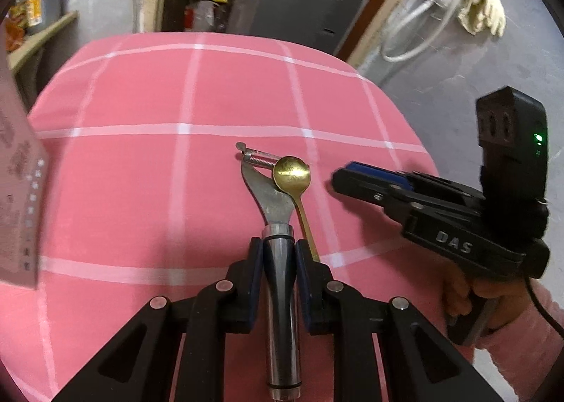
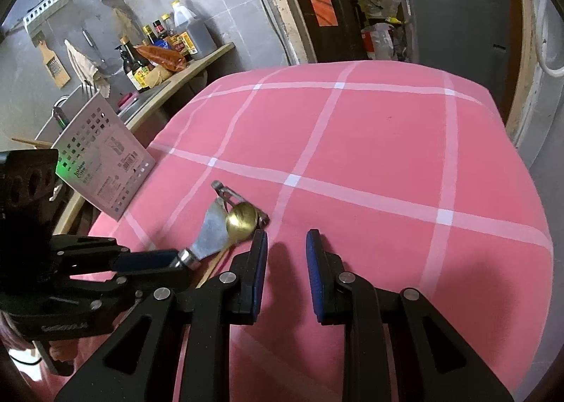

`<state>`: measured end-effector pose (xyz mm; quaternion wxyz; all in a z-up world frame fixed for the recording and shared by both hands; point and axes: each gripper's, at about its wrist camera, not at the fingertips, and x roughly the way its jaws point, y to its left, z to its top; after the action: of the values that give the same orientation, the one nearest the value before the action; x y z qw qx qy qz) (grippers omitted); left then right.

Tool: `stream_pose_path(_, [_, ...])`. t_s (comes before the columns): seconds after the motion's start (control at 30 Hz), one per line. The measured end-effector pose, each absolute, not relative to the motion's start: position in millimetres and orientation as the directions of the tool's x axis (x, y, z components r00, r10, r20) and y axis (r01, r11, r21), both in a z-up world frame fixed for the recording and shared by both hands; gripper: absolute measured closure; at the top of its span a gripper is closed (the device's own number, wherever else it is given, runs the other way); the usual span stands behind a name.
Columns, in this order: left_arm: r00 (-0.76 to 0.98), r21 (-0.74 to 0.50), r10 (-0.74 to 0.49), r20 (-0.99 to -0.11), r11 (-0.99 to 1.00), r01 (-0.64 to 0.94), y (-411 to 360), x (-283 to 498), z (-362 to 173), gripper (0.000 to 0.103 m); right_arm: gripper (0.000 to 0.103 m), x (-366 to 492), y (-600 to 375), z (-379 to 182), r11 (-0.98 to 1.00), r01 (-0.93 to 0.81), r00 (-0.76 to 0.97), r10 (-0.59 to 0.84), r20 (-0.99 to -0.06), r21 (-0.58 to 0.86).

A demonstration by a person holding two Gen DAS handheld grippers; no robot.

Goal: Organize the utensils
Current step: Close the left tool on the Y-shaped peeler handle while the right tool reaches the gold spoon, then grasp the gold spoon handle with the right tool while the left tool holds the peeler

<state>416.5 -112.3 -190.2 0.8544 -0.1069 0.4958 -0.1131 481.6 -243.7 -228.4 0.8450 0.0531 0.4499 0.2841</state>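
Evidently the step in hand is picking up the peeler (image 1: 271, 204); the left gripper (image 1: 278, 261) has its two blue-padded fingers (image 1: 255, 261) pressed narrow against either side of the steel handle, just behind the collar where the flat forked head begins; whether the handle is lifted clear of the pink checked tablecloth (image 1: 141, 172) or lying on it cannot be told. A small gold spoon (image 1: 292, 174) lies just right of the peeler; its bowl overlaps the blade end of the head, and its thin stem runs back near the gripper's right finger, apparently outside the grip; in the right wrist view the bowl (image 2: 241, 220) sits on top of the peeler head (image 2: 211, 232).

The right gripper (image 2: 286, 254) holds nothing; its jaws stand moderately apart over bare cloth, with its left finger close to the spoon's bowl; seen from the left wrist it hovers just right of the spoon (image 1: 356, 178).

At the far left edge of the table stands a perforated white holder (image 2: 102, 162), well apart from the utensils; this is probably where they belong.

As a judgement, the next move calls for raising the peeler slowly so the spoon slides off rather than flips; then carrying it left to the holder, while the right gripper closes on the spoon's stem.
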Motion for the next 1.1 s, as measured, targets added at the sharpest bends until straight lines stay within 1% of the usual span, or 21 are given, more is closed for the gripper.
stream_pose_path(0.1, [0.497,-0.258,-0.261,-0.827,0.963,0.076,-105.3,415.0,-189.1,0.086,0.083,483.6,-236.7,-228.6,0.821,-0.443,0.416,0.544,-0.728,0.36])
stream_pose_path(0.23, [0.533,-0.148,-0.174,-0.828,0.985,0.092,-109.5,412.1,-182.7,0.086,0.083,488.8,-224.0,-229.9,0.802,-0.458,0.384,0.568,-0.728,0.383])
stream_pose_path(0.37, [0.54,-0.114,-0.137,-0.83,0.991,0.076,-103.4,411.1,-181.8,0.086,0.083,493.3,-211.4,-232.7,0.785,-0.469,0.351,0.587,-0.73,0.406])
stream_pose_path(0.5, [0.543,-0.117,-0.136,-0.829,0.991,0.07,-99.7,410.2,-179.5,0.086,0.083,498.9,-200.0,-235.4,0.771,-0.477,0.319,0.599,-0.734,0.422])
stream_pose_path(0.7, [0.609,0.013,-0.015,-0.793,0.999,0.041,-107.0,403.1,-173.6,0.086,0.083,504.0,-192.9,-237.2,0.757,-0.475,0.303,0.62,-0.724,0.449])
stream_pose_path(0.77, [0.62,0.041,0.007,-0.785,0.998,0.04,-106.2,400.8,-172.2,0.086,0.083,505.2,-190.1,-238.5,0.751,-0.477,0.293,0.626,-0.723,0.456])
stream_pose_path(0.93, [0.593,-0.02,0.006,-0.805,0.999,-0.037,-88.6,399.7,-180.9,0.086,0.083,509.9,-180.7,-239.8,0.727,-0.495,0.26,0.646,-0.717,0.476])
stream_pose_path(1.1, [0.604,-0.009,0.051,-0.795,0.995,-0.096,-76.7,395.9,-180.2,0.086,0.083,503.3,-168.9,-237.6,0.708,-0.542,0.225,0.642,-0.733,0.453])
